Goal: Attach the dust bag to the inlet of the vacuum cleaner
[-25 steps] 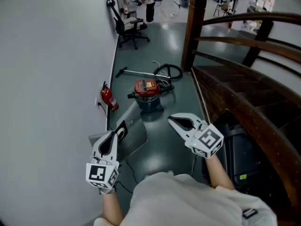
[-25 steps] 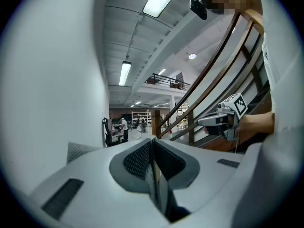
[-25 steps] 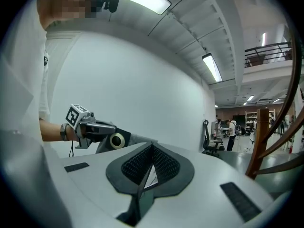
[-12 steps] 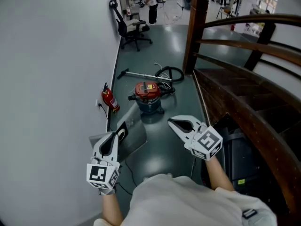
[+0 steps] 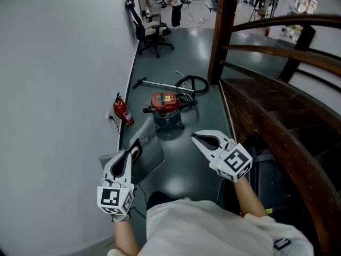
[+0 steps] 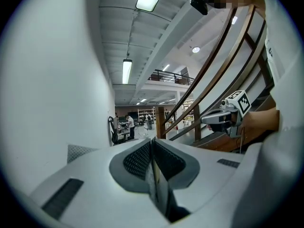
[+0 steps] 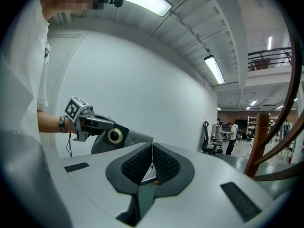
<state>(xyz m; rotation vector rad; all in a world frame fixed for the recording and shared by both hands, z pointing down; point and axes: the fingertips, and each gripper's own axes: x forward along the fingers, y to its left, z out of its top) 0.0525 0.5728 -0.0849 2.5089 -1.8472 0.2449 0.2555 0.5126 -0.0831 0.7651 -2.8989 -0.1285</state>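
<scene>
A red-lidded vacuum cleaner (image 5: 165, 109) with a blue-grey drum stands on the floor ahead, its black hose (image 5: 191, 82) and wand behind it. My left gripper (image 5: 131, 153) is shut on the black card collar of a grey dust bag (image 5: 152, 153), which hangs to its right. In the right gripper view the bag's collar (image 7: 114, 136) shows a round hole beside the left gripper (image 7: 103, 123). My right gripper (image 5: 197, 138) is shut with nothing in it, level with the left and well short of the vacuum. The thin collar edge sits between the left gripper's pads (image 6: 137, 159).
A white wall runs along the left, with a red fire extinguisher (image 5: 122, 111) at its foot. Dark wooden stair railings (image 5: 277, 68) and a post (image 5: 219, 39) close off the right. A black office chair (image 5: 149, 30) and people stand far back.
Both grippers have moved forward a little together with the person, the bag still in the left one. The vacuum sits slightly lower in the head view.
</scene>
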